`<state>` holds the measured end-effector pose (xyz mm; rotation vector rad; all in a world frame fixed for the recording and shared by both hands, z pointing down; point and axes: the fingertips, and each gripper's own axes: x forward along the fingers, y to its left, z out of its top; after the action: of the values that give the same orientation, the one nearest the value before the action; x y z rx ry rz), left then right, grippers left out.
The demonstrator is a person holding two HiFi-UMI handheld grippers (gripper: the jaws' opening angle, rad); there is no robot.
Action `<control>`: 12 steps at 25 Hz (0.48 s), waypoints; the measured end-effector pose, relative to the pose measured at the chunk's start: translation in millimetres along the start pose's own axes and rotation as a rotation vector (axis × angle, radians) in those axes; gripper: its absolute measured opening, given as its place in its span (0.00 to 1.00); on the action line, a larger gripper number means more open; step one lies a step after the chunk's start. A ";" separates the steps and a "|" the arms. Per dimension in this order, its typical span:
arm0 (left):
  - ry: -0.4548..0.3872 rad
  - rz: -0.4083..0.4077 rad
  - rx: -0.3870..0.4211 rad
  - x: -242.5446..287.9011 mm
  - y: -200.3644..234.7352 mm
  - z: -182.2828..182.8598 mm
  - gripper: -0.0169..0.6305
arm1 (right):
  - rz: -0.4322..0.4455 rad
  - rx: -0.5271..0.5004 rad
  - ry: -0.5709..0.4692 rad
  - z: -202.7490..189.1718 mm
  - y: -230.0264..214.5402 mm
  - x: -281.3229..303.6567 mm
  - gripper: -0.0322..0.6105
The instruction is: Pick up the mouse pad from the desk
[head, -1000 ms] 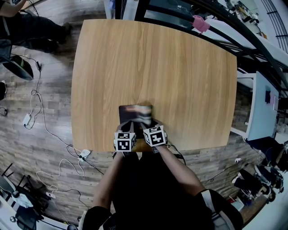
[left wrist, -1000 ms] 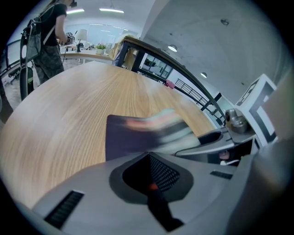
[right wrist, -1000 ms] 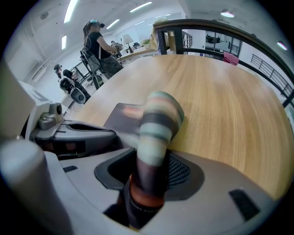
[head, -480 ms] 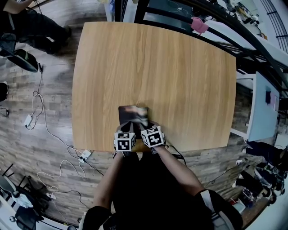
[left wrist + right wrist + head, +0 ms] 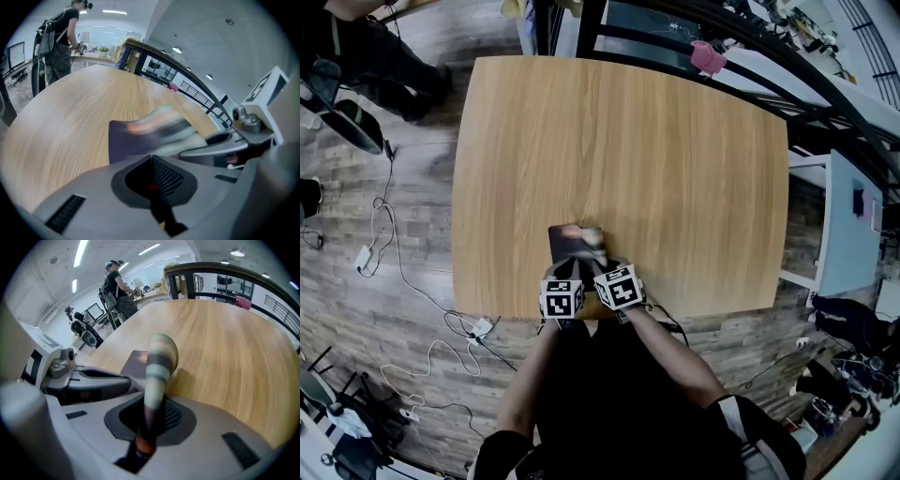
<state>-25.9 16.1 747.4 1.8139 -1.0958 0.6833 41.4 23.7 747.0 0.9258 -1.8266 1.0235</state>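
**Both tongs on the mouse pad at the near edge of the desk**

The mouse pad (image 5: 575, 242) lies on the wooden desk (image 5: 656, 141), close to the edge nearest the person and a little left of the middle. It is dark with pale, blurred stripes. Its left part rests flat on the wood, while its right part is lifted and curled up off the surface.

The right gripper (image 5: 598, 262) has just been closing its jaws, and the right gripper view shows them clamped on the pad. The striped edge of the pad runs up between the jaws and stands above them in a rounded fold that casts a shadow on the wood beside it.

The left gripper (image 5: 566, 269) sits just beside the right one, at the pad's near edge. In the left gripper view its jaws are pressed together, and a thin dark strip between them looks like the pad's edge. The rest of the pad spreads out just beyond them.

Both grippers point steeply down, their marker cubes side by side over the desk's near edge.

A person (image 5: 370, 56) stands by the far left corner of the desk, cables (image 5: 403, 281) trail over the floor on the left, and a pink object (image 5: 707, 56) sits on the dark railing beyond the desk
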 end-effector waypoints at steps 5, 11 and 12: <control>-0.011 0.003 -0.007 -3.6 -3.3 6.9 0.06 | 0.001 0.001 -0.021 3.3 -4.2 -9.5 0.13; -0.050 0.002 0.005 -9.7 -7.7 33.3 0.06 | -0.017 0.015 -0.069 16.2 -15.9 -23.8 0.13; -0.055 0.003 0.010 -10.5 -8.7 36.2 0.06 | -0.020 0.014 -0.079 19.0 -17.5 -27.0 0.13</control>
<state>-22.6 -9.9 718.9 1.8492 -1.1335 0.6449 61.4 5.1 721.5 1.0039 -1.8737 1.0017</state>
